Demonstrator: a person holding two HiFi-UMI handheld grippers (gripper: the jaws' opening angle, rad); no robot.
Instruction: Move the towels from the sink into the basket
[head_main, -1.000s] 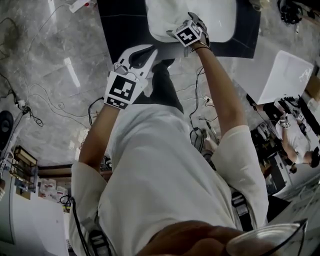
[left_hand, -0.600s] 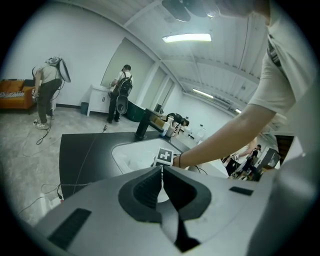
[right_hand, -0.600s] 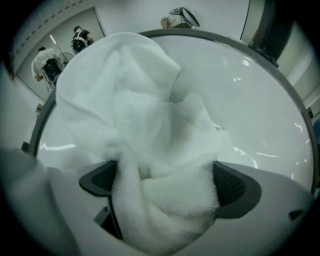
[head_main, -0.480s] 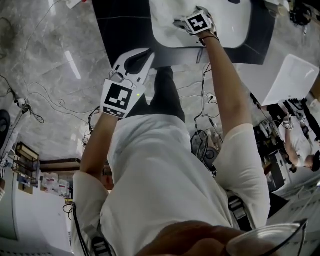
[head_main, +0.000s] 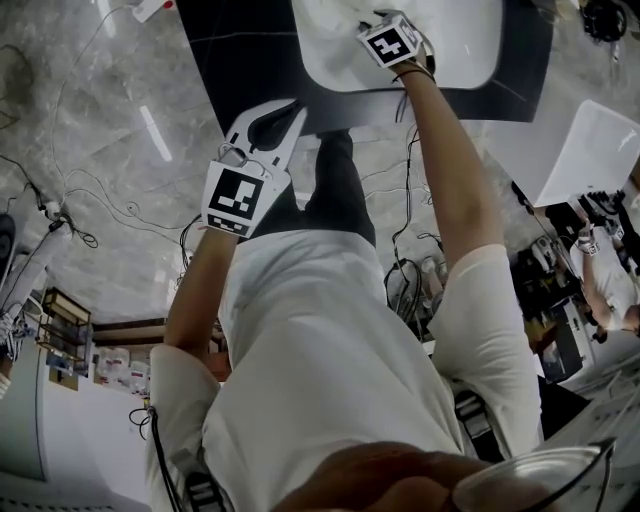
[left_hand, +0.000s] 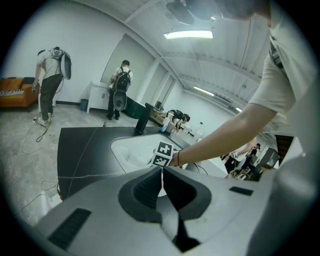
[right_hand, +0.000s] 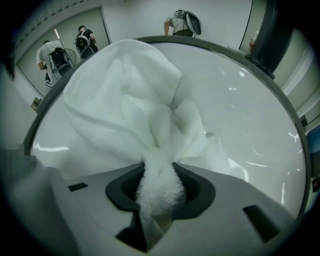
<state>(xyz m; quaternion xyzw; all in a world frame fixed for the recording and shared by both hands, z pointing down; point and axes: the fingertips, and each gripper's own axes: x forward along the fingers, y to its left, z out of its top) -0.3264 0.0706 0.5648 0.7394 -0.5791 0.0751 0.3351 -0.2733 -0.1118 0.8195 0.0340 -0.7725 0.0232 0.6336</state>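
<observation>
- Black counter (head_main: 250, 50) — a white sink (head_main: 465, 50) is set into it.
- A white towel (right_hand: 125, 95) is bunched inside the sink.
- The right gripper (right_hand: 159, 185) is closing, with a fold of the towel pinched between its jaws.
- The left gripper (left_hand: 161, 185) is held near the counter's edge — jaws pressed together, empty.

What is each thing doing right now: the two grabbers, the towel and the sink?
Towel: crumpled in the sink, one fold pinched.
Right gripper: jaws closing, towel bunched between them.
Left gripper: shut, empty, held back from the sink.
Sink: holds the towel; no water seen.
</observation>
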